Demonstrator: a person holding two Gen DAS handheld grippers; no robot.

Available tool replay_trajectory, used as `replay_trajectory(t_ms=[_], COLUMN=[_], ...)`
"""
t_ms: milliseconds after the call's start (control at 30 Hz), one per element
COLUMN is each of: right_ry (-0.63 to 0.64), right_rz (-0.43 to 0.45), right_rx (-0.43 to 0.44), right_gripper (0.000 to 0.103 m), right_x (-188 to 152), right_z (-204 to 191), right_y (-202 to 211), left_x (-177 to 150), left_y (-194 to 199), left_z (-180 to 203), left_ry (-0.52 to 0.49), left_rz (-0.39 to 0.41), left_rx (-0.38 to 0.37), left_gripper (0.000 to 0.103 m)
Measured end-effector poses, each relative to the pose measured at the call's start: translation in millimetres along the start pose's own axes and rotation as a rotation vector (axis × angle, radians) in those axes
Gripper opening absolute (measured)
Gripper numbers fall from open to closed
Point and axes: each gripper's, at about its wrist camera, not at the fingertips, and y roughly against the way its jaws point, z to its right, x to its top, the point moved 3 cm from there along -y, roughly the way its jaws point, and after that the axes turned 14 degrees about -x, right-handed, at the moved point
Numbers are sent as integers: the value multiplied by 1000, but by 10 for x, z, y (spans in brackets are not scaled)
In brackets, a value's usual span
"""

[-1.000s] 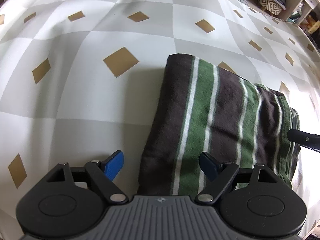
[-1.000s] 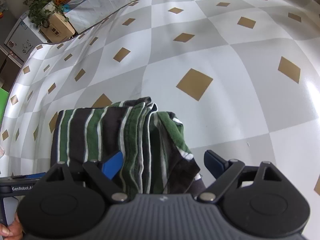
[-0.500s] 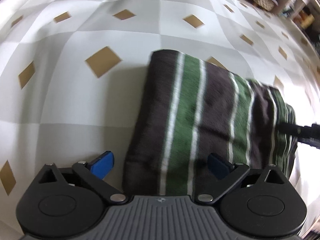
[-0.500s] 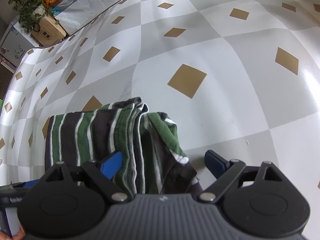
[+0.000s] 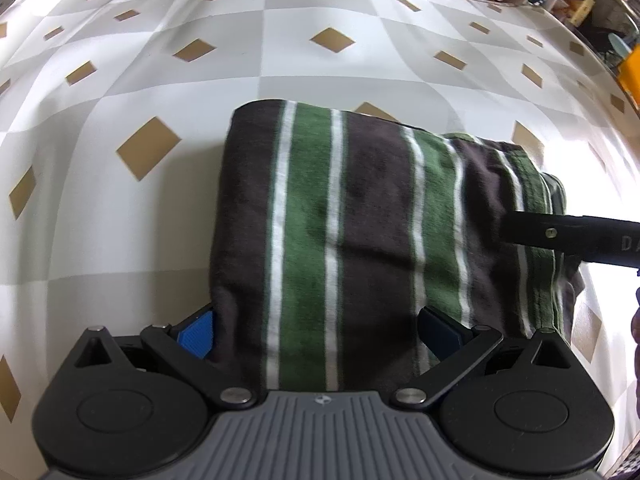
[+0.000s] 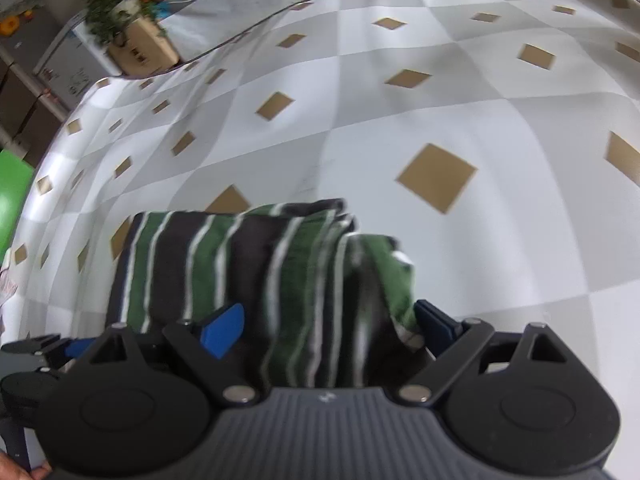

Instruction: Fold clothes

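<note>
The striped garment (image 5: 360,232) lies in a compact folded block on the checked cloth (image 5: 120,240), directly ahead of and between both grippers. The left gripper (image 5: 316,330) stands wide, jaws straddling the near edge and holding nothing; the right gripper (image 6: 328,326) is equally wide over the looser layered end, also empty. For a neat fold, any pinch should catch all layers squarely, both sides level.

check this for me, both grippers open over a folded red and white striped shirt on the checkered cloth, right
Not red: the left wrist view shows the folded shirt striped green, dark brown and white. The rest holds: left gripper and right gripper have jaws open, over the checkered cloth.
</note>
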Motion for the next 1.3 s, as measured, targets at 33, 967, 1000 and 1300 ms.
replay_trajectory(t_ms=[33, 967, 1000, 1300], right_ry=[17, 173, 176, 243], right_rz=[7, 25, 30, 85], right_rx=[-7, 48, 41, 12], right_gripper=[91, 41, 42, 51], right_x=[-12, -125, -122, -189], right_z=[-32, -322, -320, -371], right_y=[-1, 52, 51, 61], left_x=[-1, -73, -72, -84], left_y=[-8, 33, 30, 16], left_z=[20, 310, 313, 349], left_ry=[-7, -81, -81, -101], left_rz=[1, 71, 72, 81], left_rx=[-3, -56, -54, -34], left_gripper=[101, 54, 54, 53])
